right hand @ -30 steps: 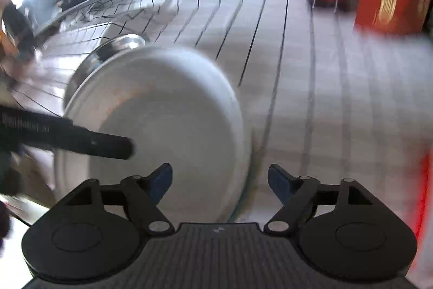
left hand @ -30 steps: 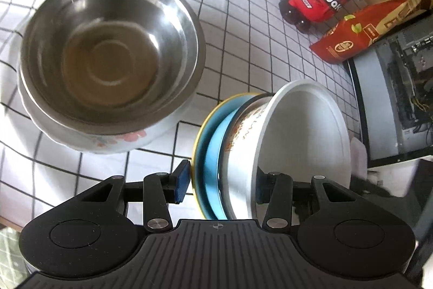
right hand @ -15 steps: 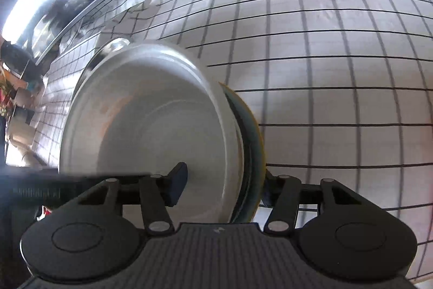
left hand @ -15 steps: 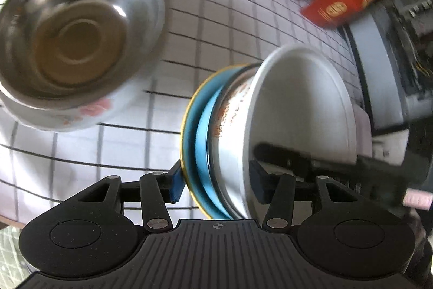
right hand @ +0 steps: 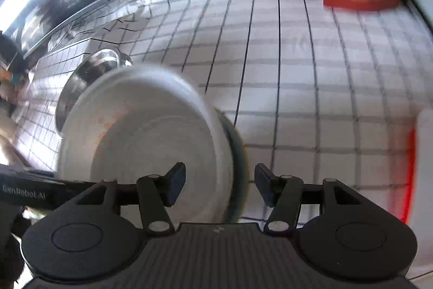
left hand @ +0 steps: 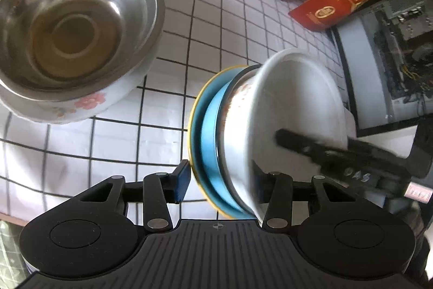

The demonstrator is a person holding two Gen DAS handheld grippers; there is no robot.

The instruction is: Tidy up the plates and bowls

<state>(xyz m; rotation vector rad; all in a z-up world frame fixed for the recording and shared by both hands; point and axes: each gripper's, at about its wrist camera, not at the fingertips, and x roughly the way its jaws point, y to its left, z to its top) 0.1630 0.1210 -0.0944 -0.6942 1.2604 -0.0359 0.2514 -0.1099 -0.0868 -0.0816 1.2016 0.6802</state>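
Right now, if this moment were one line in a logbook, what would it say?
left gripper: shut on white bowl and blue plate | right gripper: open around their rims | steel bowl: nested in floral bowl

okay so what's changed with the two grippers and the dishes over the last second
The right gripper came in from the side and straddled the white bowl and blue plate; its fingers now stand wider than half a second ago. The left gripper stays shut on that pair. The steel bowl stayed nested.
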